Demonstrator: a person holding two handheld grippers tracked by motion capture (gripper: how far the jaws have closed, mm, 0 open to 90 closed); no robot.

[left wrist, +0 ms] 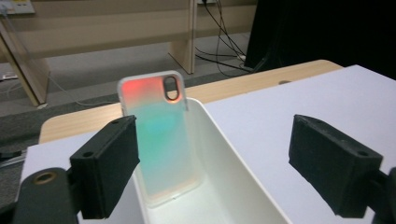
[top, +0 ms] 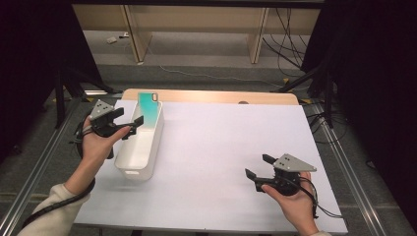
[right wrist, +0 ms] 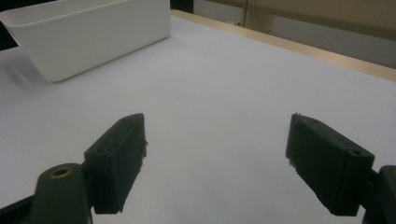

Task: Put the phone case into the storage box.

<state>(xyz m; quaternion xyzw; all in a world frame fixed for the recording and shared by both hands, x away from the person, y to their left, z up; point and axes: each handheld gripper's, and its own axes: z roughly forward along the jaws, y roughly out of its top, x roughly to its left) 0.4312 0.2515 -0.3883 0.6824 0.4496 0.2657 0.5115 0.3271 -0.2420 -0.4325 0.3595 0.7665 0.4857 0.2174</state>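
From the high view, a white bin (top: 140,147) stands lengthwise near the left edge of the white table (top: 221,162). A phone case (top: 148,109), teal with a camera hole at its top corner, stands in the bin's far end, leaning against the end wall and rising above the rim. Nothing else can be made out inside the bin. The left gripper (top: 129,123), held in the person's left hand (top: 98,142), sits just beside the bin's left wall near the case, its jaws spread apart with nothing between them. The right gripper (top: 257,166) rests in the right hand (top: 290,199) over the near right part of the table, well apart from the bin, its jaws also wide and empty.

In the left gripper view, the case (left wrist: 161,135) stands tilted back against the bin's (left wrist: 243,186) far end, its bottom edge on the floor of the bin. It looks translucent, red at the top fading to green. The two black jaws stand wide on either side, not touching the case.

In the right gripper view, the jaws are wide open over bare table (right wrist: 224,93), and the bin (right wrist: 93,35) sits farther off at the upper left, its inside hidden from this angle.
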